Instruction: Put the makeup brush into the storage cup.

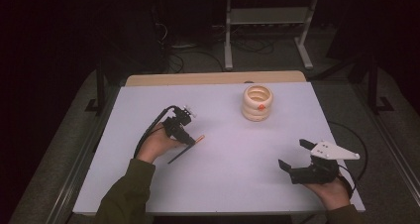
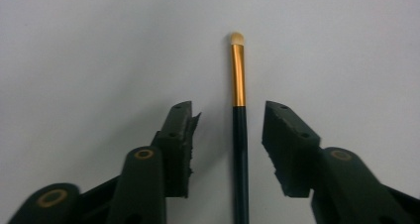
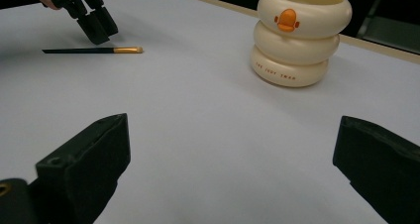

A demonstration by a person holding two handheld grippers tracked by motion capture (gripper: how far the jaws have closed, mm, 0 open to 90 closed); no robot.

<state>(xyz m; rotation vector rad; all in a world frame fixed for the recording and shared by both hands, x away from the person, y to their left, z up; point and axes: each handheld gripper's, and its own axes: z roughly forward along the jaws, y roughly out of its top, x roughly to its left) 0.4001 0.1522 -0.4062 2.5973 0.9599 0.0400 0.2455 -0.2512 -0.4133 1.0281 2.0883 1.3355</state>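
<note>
A small makeup brush (image 2: 239, 110) lies flat on the white table (image 1: 223, 184), left of centre, between the jaws of the left gripper (image 2: 229, 130). Those jaws stand partly open, a gap remaining on either side of the dark handle; nothing is pressed yet. The right gripper (image 1: 293, 154) is held wide open and empty near the table's right front corner, well apart from the brush.

The brush is judged light, stiff and thin, with a smooth handle and gold metal collar likely to slip or roll under the pads. A hold on the dark handle just below the collar is advised; the soft tip should be spared.

The handle's rear end is cut off in the left gripper view. The inside of the cream ringed holder (image 1: 257, 102) cannot be made out.
</note>
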